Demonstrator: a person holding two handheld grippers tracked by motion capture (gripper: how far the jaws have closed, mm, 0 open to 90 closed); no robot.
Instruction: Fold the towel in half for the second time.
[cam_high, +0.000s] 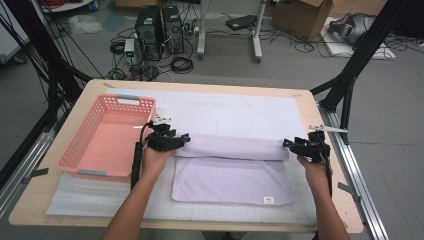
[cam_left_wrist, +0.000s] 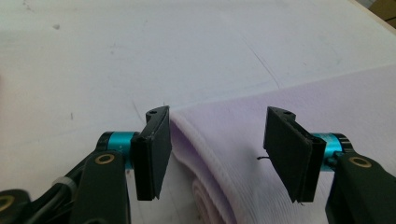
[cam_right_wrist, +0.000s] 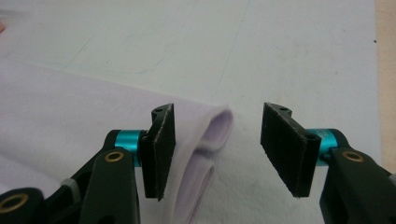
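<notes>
A lilac towel (cam_high: 232, 181) lies flat on the white mat (cam_high: 240, 112), its far part turned over into a long roll (cam_high: 230, 147). My left gripper (cam_high: 186, 139) is at the roll's left end and my right gripper (cam_high: 287, 144) at its right end. In the left gripper view the left gripper (cam_left_wrist: 218, 123) is open, with the towel's folded edge (cam_left_wrist: 210, 140) lying between the jaws and the pads not pressing on it. In the right gripper view the right gripper (cam_right_wrist: 219, 116) is open too, with the roll's end (cam_right_wrist: 212, 128) beside its left pad.
A pink plastic basket (cam_high: 80, 150) stands on the table's left side, just beside my left hand. The wooden table (cam_high: 327, 165) ends close to my right gripper, with a metal rail (cam_high: 357, 170) beyond it. A white label (cam_high: 268, 200) marks the towel's near right corner.
</notes>
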